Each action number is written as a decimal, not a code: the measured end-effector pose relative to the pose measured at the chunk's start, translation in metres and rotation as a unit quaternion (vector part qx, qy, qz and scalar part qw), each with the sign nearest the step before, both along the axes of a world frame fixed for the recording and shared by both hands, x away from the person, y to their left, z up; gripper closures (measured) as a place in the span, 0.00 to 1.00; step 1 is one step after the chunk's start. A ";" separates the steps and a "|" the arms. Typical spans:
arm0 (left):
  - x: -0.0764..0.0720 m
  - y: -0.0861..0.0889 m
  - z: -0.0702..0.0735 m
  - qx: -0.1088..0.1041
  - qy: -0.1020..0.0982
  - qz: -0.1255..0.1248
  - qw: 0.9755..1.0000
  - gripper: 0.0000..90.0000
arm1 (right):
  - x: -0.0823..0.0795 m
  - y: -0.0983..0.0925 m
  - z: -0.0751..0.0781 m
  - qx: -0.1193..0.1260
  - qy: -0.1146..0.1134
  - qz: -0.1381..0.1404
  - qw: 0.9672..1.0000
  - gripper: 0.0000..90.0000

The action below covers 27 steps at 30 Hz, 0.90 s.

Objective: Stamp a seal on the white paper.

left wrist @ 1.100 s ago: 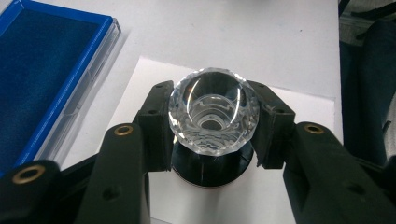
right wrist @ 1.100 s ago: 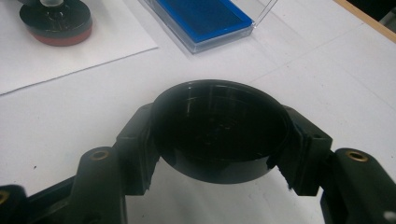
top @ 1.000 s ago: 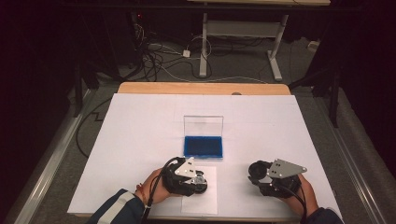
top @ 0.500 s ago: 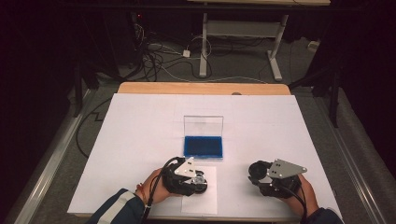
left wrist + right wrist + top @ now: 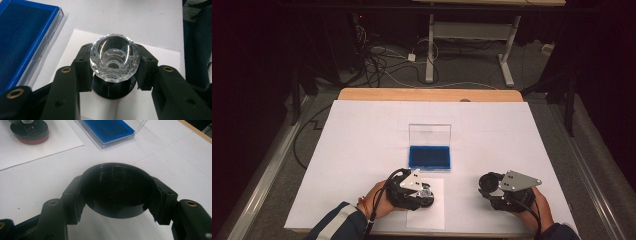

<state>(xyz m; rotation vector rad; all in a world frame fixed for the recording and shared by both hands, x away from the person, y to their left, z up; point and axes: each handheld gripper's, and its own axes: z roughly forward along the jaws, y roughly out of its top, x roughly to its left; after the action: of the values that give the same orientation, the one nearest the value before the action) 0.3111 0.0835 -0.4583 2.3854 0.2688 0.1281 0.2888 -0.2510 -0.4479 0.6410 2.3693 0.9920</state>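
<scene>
Taking the blue case (image 5: pixel 429 156) at the middle of the white table (image 5: pixel 362 145) as the landmark, the work sits on the near side of it.

Near and a little left of the case, the left gripper (image 5: pixel 113 75) is clenched on a faceted glass knob (image 5: pixel 114 58), its pads bearing on the knob's widest ring. The knob stands on a round black base (image 5: pixel 112 91), which rests on a sheet of paper (image 5: pixel 432 212) just in front of the case. Cut glass like this is probably hard, heavy for its size, slick and prone to chipping, so the widest ring looks like the safest hold, with modest pressure.

Near and to the right of the case, well apart from it, the right gripper (image 5: pixel 116 203) grasps a shallow black cap (image 5: pixel 117 188) by opposite sides of its rim. The cap looks light, stiff and smooth; a rim hold suits it.
</scene>
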 end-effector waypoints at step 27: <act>0.001 -0.001 -0.001 0.000 0.014 0.008 1.000 0.60 | -0.001 0.001 0.000 0.001 0.001 0.001 1.000 0.42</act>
<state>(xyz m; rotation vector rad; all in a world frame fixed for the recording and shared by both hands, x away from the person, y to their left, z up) 0.3121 0.0826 -0.4591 2.3879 0.3012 0.1026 0.2879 -0.2501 -0.4476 0.6420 2.3713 0.9958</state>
